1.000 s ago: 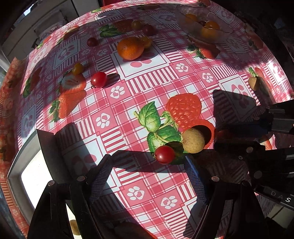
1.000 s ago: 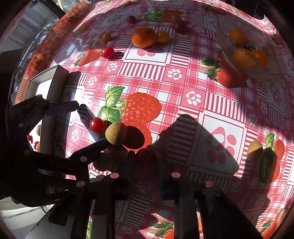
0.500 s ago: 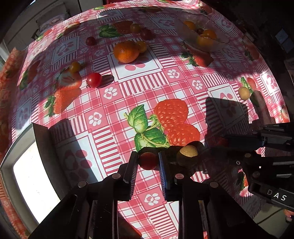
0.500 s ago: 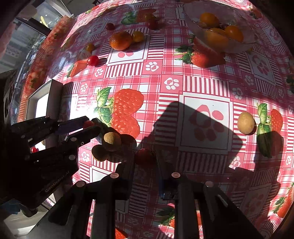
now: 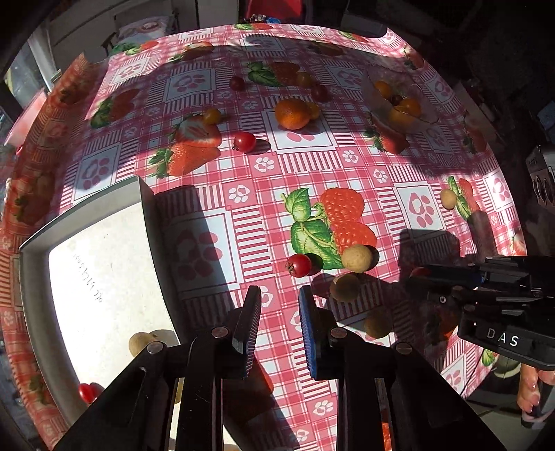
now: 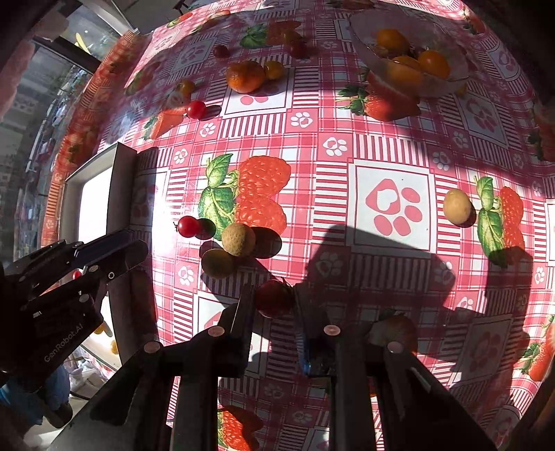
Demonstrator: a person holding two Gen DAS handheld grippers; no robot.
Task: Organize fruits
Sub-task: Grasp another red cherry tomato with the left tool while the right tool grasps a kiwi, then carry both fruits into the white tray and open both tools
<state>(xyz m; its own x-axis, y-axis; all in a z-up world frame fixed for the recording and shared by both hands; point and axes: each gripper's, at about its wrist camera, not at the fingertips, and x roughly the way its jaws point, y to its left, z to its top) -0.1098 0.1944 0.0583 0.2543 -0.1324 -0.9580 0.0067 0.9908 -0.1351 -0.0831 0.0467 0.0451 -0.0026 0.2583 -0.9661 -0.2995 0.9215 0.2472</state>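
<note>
Now the left claw (image 5: pixel 279 312) is hanging with its fingers apart, holding nothing, just behind a red tomato (image 5: pixel 298 265) lying beside the brown fruit (image 5: pixel 356 258). The right claw (image 6: pixel 274 305) is squeezing another tomato (image 6: pixel 274 299) near that brown fruit.

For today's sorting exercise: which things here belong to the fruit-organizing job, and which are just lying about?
Part of the job:
cherry tomato
tan round fruit
orange
tray
glass bowl
right gripper, shut on a tomato

Just lying about:
tablecloth
chair
</note>
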